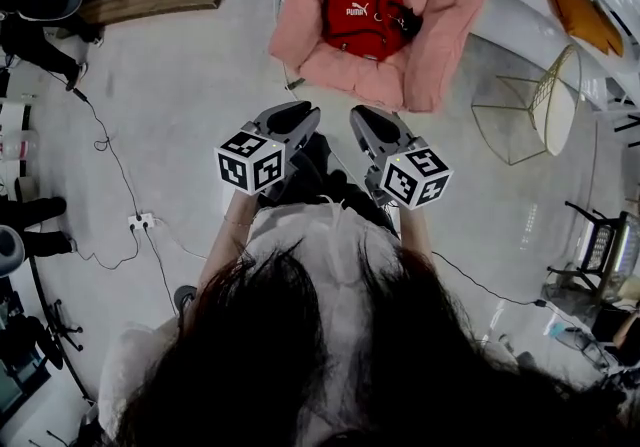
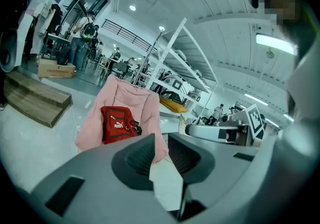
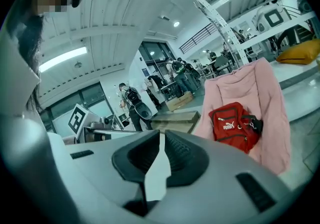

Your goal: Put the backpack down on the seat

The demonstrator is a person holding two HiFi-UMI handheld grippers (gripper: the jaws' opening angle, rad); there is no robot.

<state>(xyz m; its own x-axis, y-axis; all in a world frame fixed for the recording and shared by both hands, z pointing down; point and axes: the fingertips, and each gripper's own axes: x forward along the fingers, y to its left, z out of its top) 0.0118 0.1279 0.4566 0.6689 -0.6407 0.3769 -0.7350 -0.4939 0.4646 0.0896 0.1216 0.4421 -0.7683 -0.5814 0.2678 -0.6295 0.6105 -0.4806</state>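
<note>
The left gripper (image 1: 297, 115) and the right gripper (image 1: 364, 118) point forward side by side, near the body. Left jaws slightly apart, empty; right jaws together, empty.

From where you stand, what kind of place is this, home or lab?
Likely an open lab or workshop hall: bare floor with a power strip and cables, tall white racking, people at workbenches behind the pink seat holding the red backpack.
</note>
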